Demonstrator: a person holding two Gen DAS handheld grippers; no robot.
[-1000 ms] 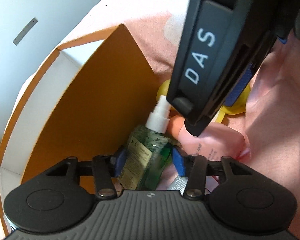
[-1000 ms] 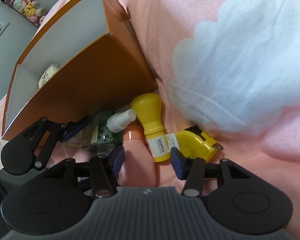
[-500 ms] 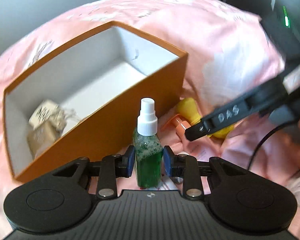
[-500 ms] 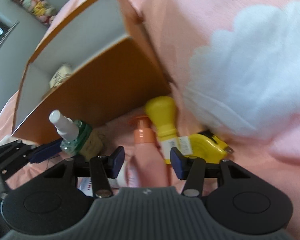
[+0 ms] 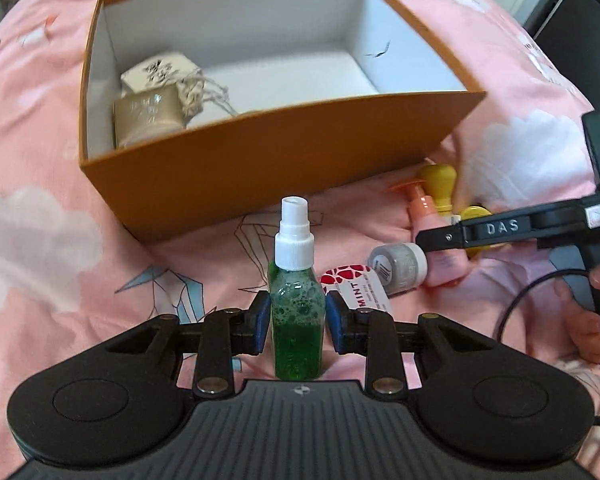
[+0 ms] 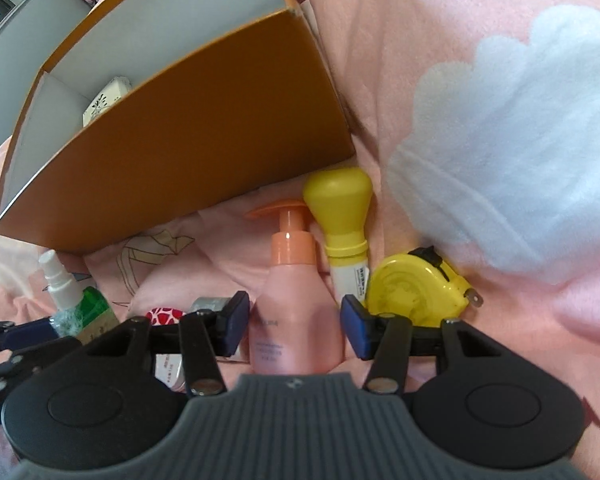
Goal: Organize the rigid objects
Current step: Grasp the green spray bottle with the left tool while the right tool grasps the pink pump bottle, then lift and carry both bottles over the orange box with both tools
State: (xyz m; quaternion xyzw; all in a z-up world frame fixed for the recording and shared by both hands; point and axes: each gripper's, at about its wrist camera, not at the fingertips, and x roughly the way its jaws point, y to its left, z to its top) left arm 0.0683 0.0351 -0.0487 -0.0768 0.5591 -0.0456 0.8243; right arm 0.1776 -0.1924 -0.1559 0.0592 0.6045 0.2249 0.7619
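**Left tool grips green spray bottle in front of the orange box**

Tools on both sides were at work over the pink bed cover [image 5: 40, 128]. On the left, the left tool [image 5: 297, 322] held the green spray bottle [image 5: 297, 304] upright between its blue pads, which pressed on the bottle's two sides; its jaws had closed further onto the bottle within the last second. The bottle's white spray cap stood in front of the near wall of the orange box [image 5: 260, 160], apart from it. Inside the box, in its left corner, lay a beige jar with a tag and string [image 5: 152, 116]; the rest of the white floor showed bare.

Right of the bottle, on the cover, lay a red-and-white mint packet [image 5: 358, 284], then a small silver-grey jar [image 5: 400, 266] on its side, just beside it.

Further right, the right tool [image 6: 296, 326] pointed down over the pink pump bottle [image 6: 294, 304], which lay on the cover with its orange pump head toward the box. Its jaws stood either side of the bottle's body with a small gap at each pad, and had just been opening slightly. Just right of the pink bottle lay a yellow bulb-capped bottle [image 6: 340, 208], and next to that a yellow tape measure [image 6: 414, 294]. A hand [image 5: 596, 320] held the right tool's handle at the right edge of the left wrist view.
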